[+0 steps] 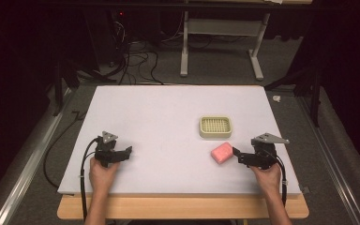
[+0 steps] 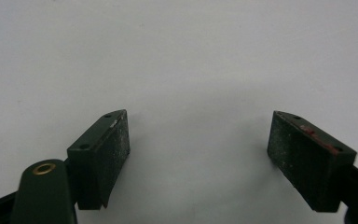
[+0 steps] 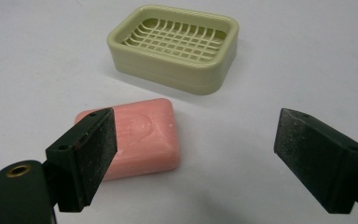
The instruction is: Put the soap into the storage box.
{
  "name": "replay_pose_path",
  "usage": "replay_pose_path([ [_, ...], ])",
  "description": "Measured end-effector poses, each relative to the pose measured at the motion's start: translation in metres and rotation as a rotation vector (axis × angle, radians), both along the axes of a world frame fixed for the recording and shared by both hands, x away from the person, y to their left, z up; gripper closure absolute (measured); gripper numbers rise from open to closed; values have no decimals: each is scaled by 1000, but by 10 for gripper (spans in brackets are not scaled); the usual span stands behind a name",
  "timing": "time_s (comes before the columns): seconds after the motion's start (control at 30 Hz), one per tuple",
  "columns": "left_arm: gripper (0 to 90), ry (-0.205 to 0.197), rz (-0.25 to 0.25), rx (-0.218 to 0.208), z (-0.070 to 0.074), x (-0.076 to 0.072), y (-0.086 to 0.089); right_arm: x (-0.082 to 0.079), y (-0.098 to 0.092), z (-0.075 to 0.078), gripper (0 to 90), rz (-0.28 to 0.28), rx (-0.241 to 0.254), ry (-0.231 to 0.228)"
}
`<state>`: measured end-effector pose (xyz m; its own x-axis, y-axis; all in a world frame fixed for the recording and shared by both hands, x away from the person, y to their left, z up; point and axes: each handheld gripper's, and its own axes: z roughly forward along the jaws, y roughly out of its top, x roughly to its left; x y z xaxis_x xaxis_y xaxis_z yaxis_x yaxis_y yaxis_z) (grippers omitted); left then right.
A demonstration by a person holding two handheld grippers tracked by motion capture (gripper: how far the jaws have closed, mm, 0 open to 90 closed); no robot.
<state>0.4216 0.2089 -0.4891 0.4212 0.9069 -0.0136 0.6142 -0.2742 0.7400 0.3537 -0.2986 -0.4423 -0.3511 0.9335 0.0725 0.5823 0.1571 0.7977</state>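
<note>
One pink soap [image 3: 142, 135] lies beside right claw [image 3: 196, 154].

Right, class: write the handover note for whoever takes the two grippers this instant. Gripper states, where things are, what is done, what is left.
Left gripper: open, holding nothing, over bare white table.
Right gripper: open, beside the pink soap, not gripping it.
Soap lies flat on the table, just in front of the green soap dish, apart from it.
Done: nothing picked up; the dish holds nothing.
Left, probably: close on the soap, lift it, set it in the dish.
</note>
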Motion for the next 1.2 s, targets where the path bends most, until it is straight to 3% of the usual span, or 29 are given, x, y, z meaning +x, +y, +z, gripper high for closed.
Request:
replay_pose_path([
  [0.53, 215, 0, 0, 0, 0, 0, 0, -2, 19, 1, 123, 60, -12, -1],
  [1.2, 215, 0, 0, 0, 0, 0, 0, 7, 43, -6, 121, 112, -40, 10],
])
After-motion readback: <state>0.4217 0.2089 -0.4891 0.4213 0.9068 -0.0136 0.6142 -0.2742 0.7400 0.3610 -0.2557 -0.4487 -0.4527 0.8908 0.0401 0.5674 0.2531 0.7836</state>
